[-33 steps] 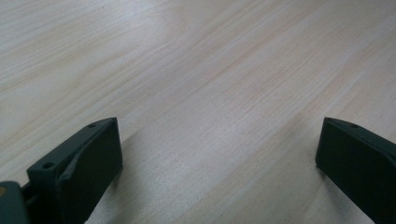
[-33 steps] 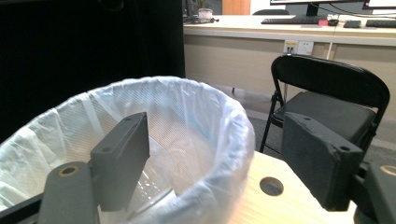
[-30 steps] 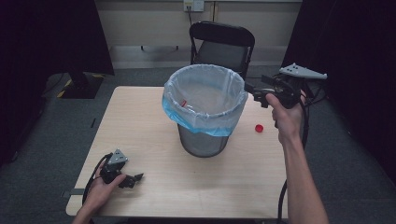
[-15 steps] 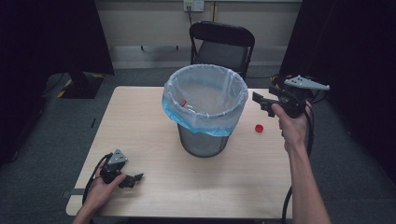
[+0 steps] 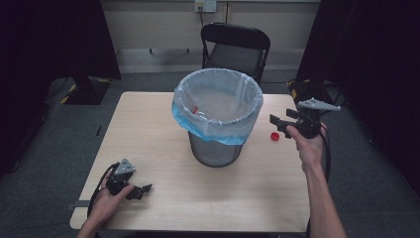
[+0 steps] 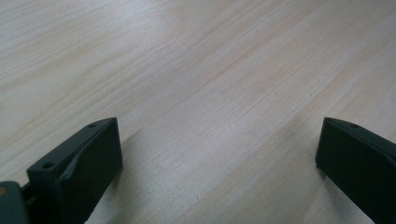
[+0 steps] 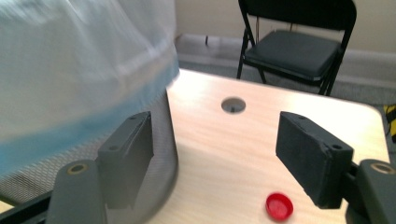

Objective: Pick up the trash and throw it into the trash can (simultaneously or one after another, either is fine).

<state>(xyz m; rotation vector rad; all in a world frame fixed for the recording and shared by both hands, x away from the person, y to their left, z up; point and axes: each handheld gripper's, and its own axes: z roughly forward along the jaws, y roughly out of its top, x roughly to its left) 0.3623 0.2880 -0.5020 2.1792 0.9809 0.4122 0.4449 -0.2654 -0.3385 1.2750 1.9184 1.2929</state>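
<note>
Now, from above, a mesh waste bin point(image 5: 217, 148) lined with a pale plastic bag point(image 5: 218, 116) stands on the middle of the wooden table point(image 5: 148, 129), and something small and red point(image 5: 194, 109) lies inside the bag, though I cannot tell what it is. The right gripper point(image 5: 280, 124) hangs in the air just to the right of the bin, its jaws pointing toward it, and a red bottle cap point(image 5: 274, 136) sits on the table just below and between the gripper and the bin. The left gripper point(image 5: 141, 190) rests low at the near left corner of the table, well apart from everything else. A black folding chair point(image 5: 236, 47) stands behind the table. Along the left gripper's own jaws there is bare wood grain, and the jaws stand wide apart with nothing between them. From the right gripper's camera the jaws are also spread wide and empty; the bin's mesh wall sits behind the left jaw, the cap point(image 7: 279, 206) lies low near the right jaw, and a round hole point(image 7: 233, 104) shows in the tabletop farther off. I'd guess the cap is the next thing to be picked up. It is small and flat, so the jaws could close over it and flick it away, or the near jaw could knock the bin or snag the loose bag.
</note>
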